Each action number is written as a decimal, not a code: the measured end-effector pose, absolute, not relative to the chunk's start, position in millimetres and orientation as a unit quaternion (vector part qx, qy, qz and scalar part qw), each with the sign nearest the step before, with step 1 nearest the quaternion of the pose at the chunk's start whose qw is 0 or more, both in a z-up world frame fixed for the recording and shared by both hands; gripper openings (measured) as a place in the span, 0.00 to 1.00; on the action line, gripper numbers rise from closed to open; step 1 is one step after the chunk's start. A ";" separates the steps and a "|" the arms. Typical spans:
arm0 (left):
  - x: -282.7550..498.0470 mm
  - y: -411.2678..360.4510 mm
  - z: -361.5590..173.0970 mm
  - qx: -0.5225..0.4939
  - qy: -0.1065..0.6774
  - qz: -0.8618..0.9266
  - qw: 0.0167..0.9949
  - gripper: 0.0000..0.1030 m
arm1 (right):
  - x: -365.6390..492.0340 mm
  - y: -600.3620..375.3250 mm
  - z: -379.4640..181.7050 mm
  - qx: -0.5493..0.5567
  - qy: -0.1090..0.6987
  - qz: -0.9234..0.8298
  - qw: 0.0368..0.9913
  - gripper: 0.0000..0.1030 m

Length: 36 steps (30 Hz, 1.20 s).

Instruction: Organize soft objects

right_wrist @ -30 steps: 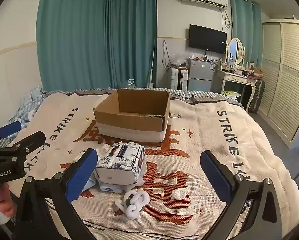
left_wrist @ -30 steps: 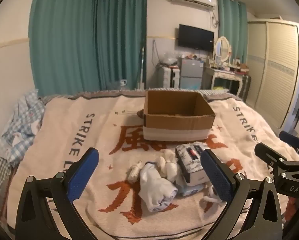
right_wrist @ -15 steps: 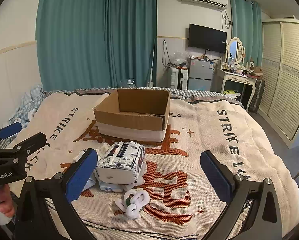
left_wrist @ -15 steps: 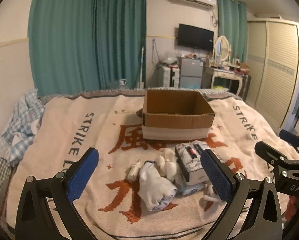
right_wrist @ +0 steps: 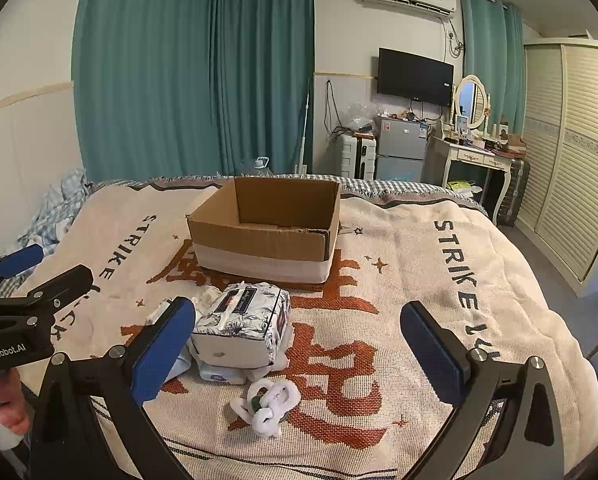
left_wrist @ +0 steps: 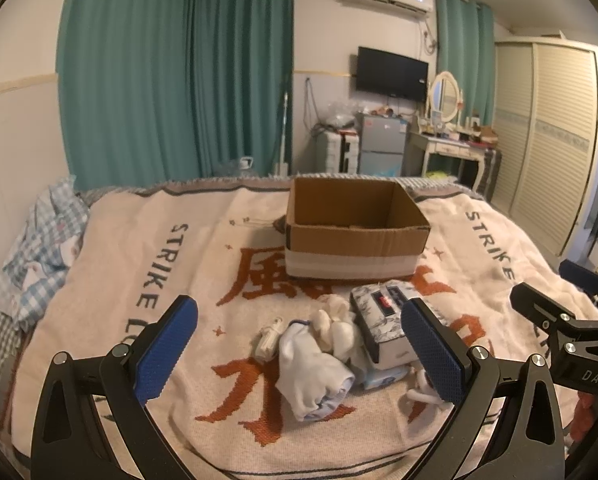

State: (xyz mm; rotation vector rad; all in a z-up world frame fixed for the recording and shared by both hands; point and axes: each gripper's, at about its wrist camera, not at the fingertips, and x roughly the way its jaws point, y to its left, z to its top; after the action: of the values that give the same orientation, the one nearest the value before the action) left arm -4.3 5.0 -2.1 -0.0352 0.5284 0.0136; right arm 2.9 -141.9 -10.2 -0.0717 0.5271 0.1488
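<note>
Soft items (white sock (left_wrist: 313,372), tissue pack (right_wrist: 241,320), fluffy white scrunchie (right_wrist: 267,402)) lie heaped on the blanket (right_wrist: 419,280) just in front of the open cardboard box (right_wrist: 265,236), likely their destination. Left gripper (left_wrist: 297,354) and right gripper (right_wrist: 297,350) hover above the heap, jaws wide, holding nothing, apparently poised for a first pick.

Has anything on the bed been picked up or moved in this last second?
Nothing was picked up or let go. Both the left gripper and the right gripper stay open and empty, hovering with barely any drift. The tissue pack, white sock and cardboard box lie where they were.
</note>
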 end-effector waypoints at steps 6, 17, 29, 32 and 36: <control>-4.5 3.1 -3.7 -0.017 0.261 0.007 0.965 1.00 | 1.2 -141.9 -9.9 -0.036 0.260 0.073 0.962 1.00; -4.2 3.1 -3.8 -0.017 0.262 0.007 0.965 1.00 | 3.1 -142.5 -8.8 -0.036 0.260 0.074 0.962 1.00; -2.9 2.6 -2.7 -0.018 0.261 0.006 0.965 1.00 | 1.8 -139.6 -6.7 -0.038 0.259 0.075 0.962 1.00; -2.7 3.3 0.2 -0.018 0.260 0.007 0.965 1.00 | 0.9 -137.8 -5.5 -0.040 0.257 0.076 0.963 1.00; -5.6 7.0 6.8 -0.019 0.254 0.008 0.967 1.00 | -2.9 -135.5 -2.2 -0.042 0.252 0.078 0.964 1.00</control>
State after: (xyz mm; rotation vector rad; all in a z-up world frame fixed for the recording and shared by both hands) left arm -5.6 7.0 6.8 -0.0392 0.5131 0.0153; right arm -2.9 -135.5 -2.2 -0.0858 0.5107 0.1588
